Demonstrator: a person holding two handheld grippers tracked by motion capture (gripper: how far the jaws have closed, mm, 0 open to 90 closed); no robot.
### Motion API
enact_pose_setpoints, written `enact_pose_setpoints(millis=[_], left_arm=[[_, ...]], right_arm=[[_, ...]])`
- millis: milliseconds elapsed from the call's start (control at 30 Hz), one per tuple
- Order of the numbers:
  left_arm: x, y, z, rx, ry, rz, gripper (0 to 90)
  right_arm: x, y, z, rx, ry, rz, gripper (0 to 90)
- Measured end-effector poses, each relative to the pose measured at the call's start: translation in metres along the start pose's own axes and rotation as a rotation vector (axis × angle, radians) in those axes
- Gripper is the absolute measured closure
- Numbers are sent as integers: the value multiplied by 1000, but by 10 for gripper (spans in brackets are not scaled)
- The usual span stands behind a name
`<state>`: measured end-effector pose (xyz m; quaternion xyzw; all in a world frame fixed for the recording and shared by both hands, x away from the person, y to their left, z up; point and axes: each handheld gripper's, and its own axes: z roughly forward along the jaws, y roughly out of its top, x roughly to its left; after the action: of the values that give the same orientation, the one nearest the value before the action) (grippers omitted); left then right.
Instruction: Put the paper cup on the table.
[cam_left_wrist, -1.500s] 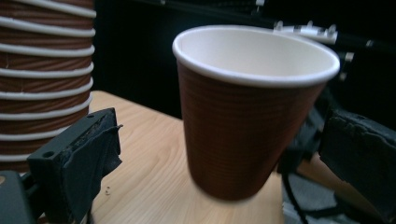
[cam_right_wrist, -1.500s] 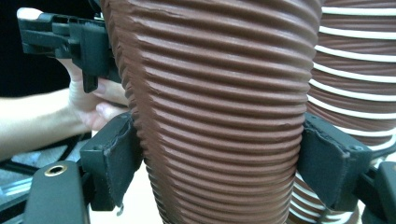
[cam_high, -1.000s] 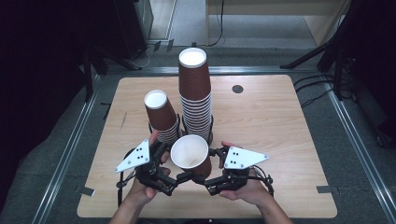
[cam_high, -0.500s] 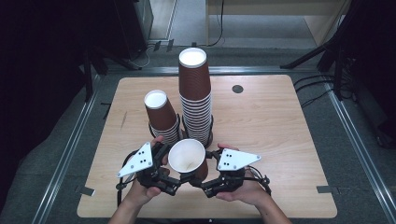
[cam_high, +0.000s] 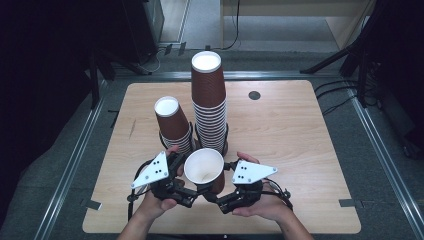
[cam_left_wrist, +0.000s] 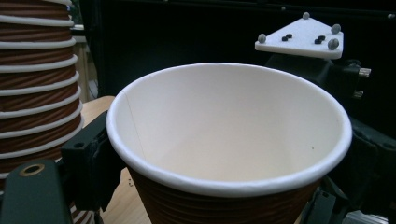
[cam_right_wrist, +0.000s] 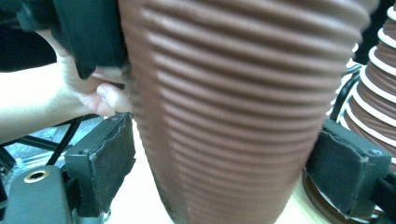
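The brown paper cup (cam_high: 204, 170) stands mouth up, its long axis near upright and tipped slightly toward me, above the table's (cam_high: 300, 150) near edge, before two cup stacks (cam_high: 209, 100). My left gripper (cam_high: 192, 192) has just been closing — it clasps the cup's wall. My right gripper (cam_high: 214, 195) has just been opening — its pads (cam_right_wrist: 105, 161) stand clear of the ribs.
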<state>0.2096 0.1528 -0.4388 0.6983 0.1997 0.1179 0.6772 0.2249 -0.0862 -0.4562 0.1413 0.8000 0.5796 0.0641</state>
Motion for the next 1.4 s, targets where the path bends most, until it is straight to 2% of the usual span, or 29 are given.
enact_pose_setpoints(millis=[100,267,367,433,467,500,567,633,700,800,867,967,1033,1067,1167,1400], left_arm=[[1,0,0,-9,9,-4,102],[0,-1,5,-4,23,6,104],[-1,-2,9,-8,43,16,105],[-1,-3,13,-17,56,19,106],[-1,-3,14,-19,61,20,106],[-1,-4,17,-21,69,23,106],[-2,-6,22,-25,97,32,106],[-5,-9,26,-19,125,49,106],[-7,-13,32,-6,148,62,105],[-8,-20,42,5,166,60,105],[-7,-25,49,-3,171,39,105],[-11,-35,61,-1,185,42,104],[-14,-41,69,7,185,47,103],[-16,-45,73,15,183,49,103],[-20,-57,85,30,172,40,102],[-18,-74,96,65,173,22,101]], right_arm=[[-1,-3,-1,16,-34,-10,108],[-2,-4,-6,12,-51,-7,94],[-4,-8,-13,37,-86,-20,69],[-7,-14,-23,46,-122,-16,62],[-12,-20,-36,36,-146,2,52],[-12,-20,-36,36,-146,2,52],[-19,-28,-52,30,-184,17,40],[-23,-33,-61,24,-209,27,35],[-27,-39,-73,10,-252,33,26],[-34,-48,-93,-39,-332,47,24],[-40,-54,-105,-69,-386,63,18],[-49,-62,-121,-114,-480,89,18],[-56,-68,-134,-169,-556,123,18],[-56,-68,-134,-169,-556,123,18],[-59,-71,-140,-178,-615,120,18],[-62,-75,-142,-177,-648,125,18]])
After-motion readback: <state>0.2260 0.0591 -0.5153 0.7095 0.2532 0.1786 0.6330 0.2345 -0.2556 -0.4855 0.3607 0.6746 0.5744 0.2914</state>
